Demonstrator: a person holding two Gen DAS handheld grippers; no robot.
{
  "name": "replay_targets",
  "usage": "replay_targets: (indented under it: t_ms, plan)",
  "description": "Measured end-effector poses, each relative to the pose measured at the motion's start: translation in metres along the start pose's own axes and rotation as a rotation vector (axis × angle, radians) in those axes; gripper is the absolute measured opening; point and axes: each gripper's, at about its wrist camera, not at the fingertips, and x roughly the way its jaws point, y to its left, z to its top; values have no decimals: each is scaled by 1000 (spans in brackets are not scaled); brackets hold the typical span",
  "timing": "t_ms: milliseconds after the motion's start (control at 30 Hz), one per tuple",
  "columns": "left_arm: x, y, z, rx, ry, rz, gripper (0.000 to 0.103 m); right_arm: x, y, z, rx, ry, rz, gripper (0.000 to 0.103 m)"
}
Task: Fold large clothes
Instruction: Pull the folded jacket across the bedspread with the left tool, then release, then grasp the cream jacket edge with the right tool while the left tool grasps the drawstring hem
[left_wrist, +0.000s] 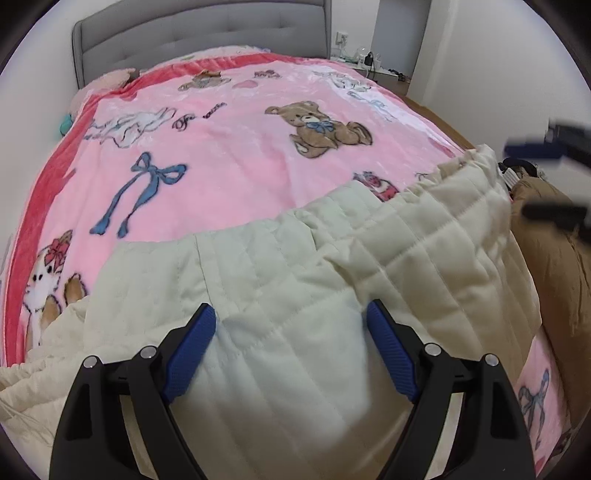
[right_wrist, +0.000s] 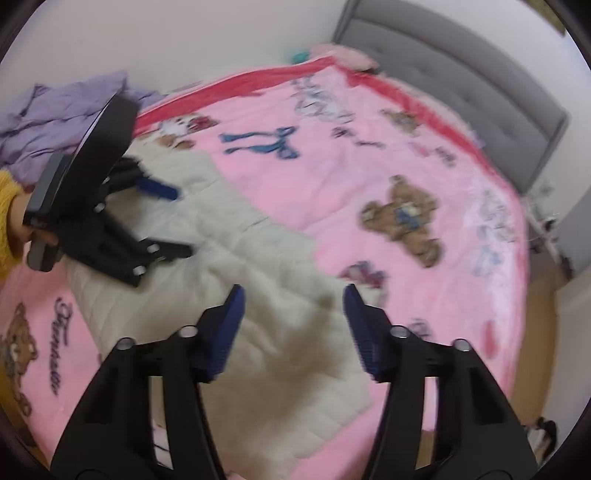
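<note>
A cream quilted garment lies spread on the pink bear-print blanket of a bed. My left gripper is open just above the garment, holding nothing. It also shows in the right wrist view, open over the garment's left part. The garment fills the middle of the right wrist view. My right gripper is open above its near right part, empty. Its blurred fingers show at the right edge of the left wrist view.
A brown garment lies at the bed's right side. A purple garment is piled at the far left by the wall. A grey headboard stands at the back. A nightstand with cables sits beside it.
</note>
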Motion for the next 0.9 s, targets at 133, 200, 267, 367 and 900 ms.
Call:
replay_targets:
  t_ms: [133,200,267,367,900]
  plan:
    - [3,9,3,-42,21,-5,83,53,-6,-5,61,87,1,38]
    - [4,12,2,-39,20,-10,84,77,-13,-17,113,175,-23,34]
    - [8,10,1,-16,31,1,84,98,-15,-24,165,219,-3,34]
    - [15,7,0,7,44,9,84,116,-10,-32,200,266,-20,34]
    - [-124,92,-93,-3,-228,274,92,17,-7,-80,347,-69,-72,91]
